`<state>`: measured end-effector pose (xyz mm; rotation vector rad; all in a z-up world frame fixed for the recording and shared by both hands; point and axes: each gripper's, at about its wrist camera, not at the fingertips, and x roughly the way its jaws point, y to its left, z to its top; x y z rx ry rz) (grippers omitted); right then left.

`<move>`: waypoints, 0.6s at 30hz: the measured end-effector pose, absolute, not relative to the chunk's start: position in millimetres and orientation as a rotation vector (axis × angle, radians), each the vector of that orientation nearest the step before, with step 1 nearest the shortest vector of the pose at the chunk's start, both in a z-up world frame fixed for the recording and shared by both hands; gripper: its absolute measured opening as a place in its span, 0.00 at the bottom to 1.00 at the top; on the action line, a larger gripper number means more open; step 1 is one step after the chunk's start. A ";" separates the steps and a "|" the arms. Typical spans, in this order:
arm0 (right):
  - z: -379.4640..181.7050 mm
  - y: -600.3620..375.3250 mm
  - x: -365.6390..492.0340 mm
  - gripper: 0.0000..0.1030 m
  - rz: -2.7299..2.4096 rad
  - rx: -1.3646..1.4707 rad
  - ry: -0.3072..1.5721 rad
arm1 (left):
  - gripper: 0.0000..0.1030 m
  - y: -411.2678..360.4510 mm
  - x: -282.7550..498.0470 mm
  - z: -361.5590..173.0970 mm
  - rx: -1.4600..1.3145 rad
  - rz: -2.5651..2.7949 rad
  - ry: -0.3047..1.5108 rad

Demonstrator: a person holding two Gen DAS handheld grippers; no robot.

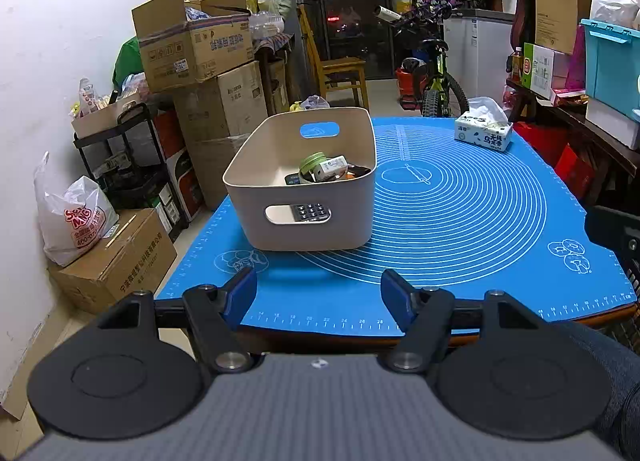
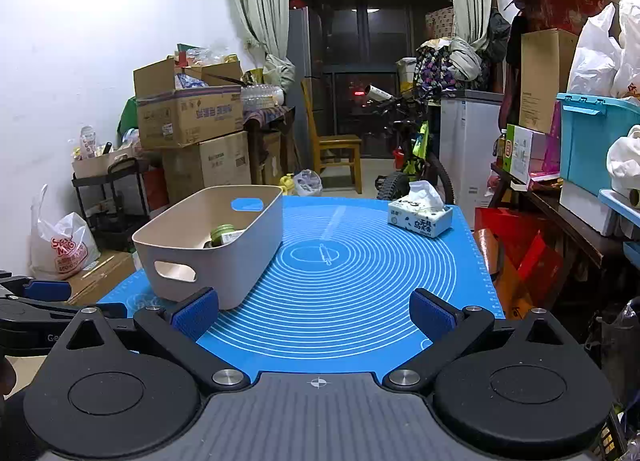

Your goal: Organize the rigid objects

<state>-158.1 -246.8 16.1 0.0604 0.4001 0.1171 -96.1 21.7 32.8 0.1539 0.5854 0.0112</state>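
Both claws hover low at the near edge of the bench, and neither carries anything: the left claw has its blue pads spread apart over bare mat, and the right claw stands just as wide, pads apart with only mat between them. The blue mat is printed with white concentric rings, a rolling-pin drawing at its middle and ruler numbers along the near edge, 14 through 28 readable in the left view. On its left half sits the beige bin, and the task's things are already inside: a green-lidded jar, a small white box leaning on it, its print too small to read, and a calculator, its keys showing through the near handle slot. At the far right corner stands a tissue box with Chinese lettering, well apart from the bin. Off the bench to the left, a white bag with red print lies on a carton.
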 end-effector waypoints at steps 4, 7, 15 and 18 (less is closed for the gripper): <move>16.1 -247.4 -158.1 0.98 0.117 0.060 0.400 | 0.67 21.6 -96.1 32.8 0.152 0.011 0.585; 15.4 -248.1 -158.0 0.98 0.117 0.061 0.403 | 0.67 22.5 -96.2 32.9 0.151 0.011 0.585; 10.8 -253.1 -156.8 0.98 0.113 0.077 0.413 | 0.67 22.9 -96.1 33.3 0.152 0.010 0.586; 10.5 -254.2 -156.4 0.98 0.114 0.076 0.413 | 0.67 23.1 -96.5 33.4 0.151 0.010 0.586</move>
